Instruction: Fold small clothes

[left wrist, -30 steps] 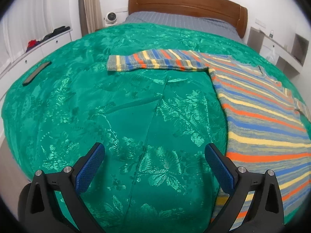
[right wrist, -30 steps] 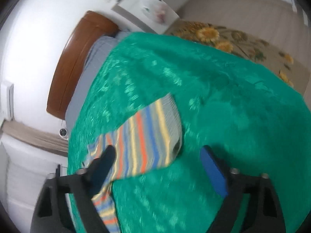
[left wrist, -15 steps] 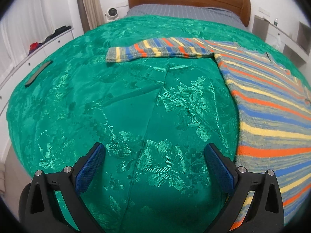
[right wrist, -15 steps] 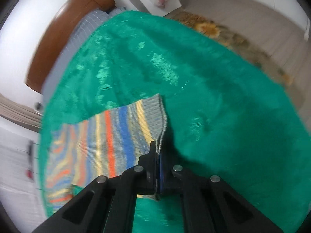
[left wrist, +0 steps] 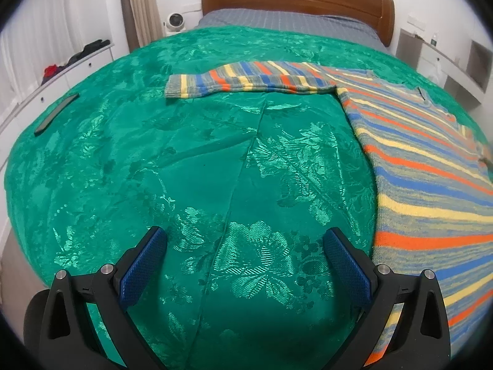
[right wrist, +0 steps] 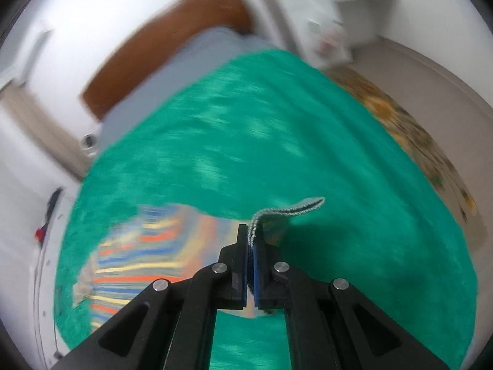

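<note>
**Carrying the right sleeve across without dragging the sweater**

The striped sweater lies flat on the green bedspread, body toward the right side of the left wrist view and 1 sleeve stretched out to the left, cuff flat and untouched. The left tool hovers low over bare bedspread just beside the sweater's hem, its blue pads spread wide with nothing between them. In the right wrist view, the right tool is clamped on the ribbed grey cuff of the other sleeve, which is raised off the bed with the free edge curling over to the right; the rest of the striped knit trails below and to the left. That view is smeared with motion, so finer detail of the fold cannot be read.

The step in hand looks like folding this sleeve inward over the body. To do it well:

- Keep the pinch firm on the rib; only a narrow edge seems caught, and knit can slip.
- Lift just enough for the sleeve to clear the body, then sweep across, so the torso does not bunch or slide on the slick bedspread.
- Lay the cuff down flat and straight across the chest before letting go.
- The free left tool could press the body down near the hem to anchor it.
</note>
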The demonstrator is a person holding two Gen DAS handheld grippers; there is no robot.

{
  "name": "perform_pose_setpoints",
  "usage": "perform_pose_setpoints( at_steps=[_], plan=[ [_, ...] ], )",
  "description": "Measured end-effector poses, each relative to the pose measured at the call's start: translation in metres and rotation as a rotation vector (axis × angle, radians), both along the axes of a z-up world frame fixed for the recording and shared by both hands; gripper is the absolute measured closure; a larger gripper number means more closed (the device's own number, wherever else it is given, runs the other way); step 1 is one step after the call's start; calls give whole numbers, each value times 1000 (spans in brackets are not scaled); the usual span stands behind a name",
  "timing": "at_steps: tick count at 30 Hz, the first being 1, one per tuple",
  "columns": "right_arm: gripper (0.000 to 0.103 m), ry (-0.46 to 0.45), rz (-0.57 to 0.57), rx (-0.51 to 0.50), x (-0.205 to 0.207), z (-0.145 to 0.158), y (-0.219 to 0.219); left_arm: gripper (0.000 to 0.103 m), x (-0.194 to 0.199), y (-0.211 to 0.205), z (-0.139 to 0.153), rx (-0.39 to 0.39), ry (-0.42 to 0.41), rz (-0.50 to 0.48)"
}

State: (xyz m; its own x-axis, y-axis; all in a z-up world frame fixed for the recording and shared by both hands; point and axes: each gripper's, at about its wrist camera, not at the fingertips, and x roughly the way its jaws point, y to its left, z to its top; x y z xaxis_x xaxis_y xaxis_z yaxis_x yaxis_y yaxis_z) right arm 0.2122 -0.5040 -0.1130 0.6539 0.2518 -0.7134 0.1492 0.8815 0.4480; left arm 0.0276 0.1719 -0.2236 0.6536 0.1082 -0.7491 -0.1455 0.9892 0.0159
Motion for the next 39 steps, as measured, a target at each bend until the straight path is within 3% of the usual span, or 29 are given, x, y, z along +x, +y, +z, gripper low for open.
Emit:
perform_pose_setpoints(
  at_steps=[3,7,14,16,17,18,20,23,27,33,36,39],
  plan=[
    [101,-45,116,29,27,28,65,0,-1,1,1,-10,-7,-9],
    [101,-45,249,68,57,32,152,0,-2,5,1,-23,-9,-10],
    [100,32,381,65,87,-19,261,0,-1,10,1,-58,-7,2],
    [95,67,415,120,88,-40,279,0,-1,10,0,-57,-6,1],
    [81,95,431,151,89,-53,284,0,-1,10,0,-57,-6,1],
    [56,125,451,209,90,-66,288,0,-1,10,0,-58,-5,2],
    [34,144,481,334,86,-82,292,0,-1,9,0,-58,-4,2],
    [34,130,495,402,76,-89,280,0,-1,9,0,-56,-4,2],
    [34,163,415,350,64,-97,236,0,-1,9,-1,-51,-3,4],
    [35,306,209,198,31,-144,145,0,-1,8,-2,-48,2,5],
    [34,288,132,112,8,-139,112,0,-1,8,-2,-46,3,6],
    [34,208,198,164,-21,-118,111,0,-1,8,-3,-40,4,8]
  ],
)
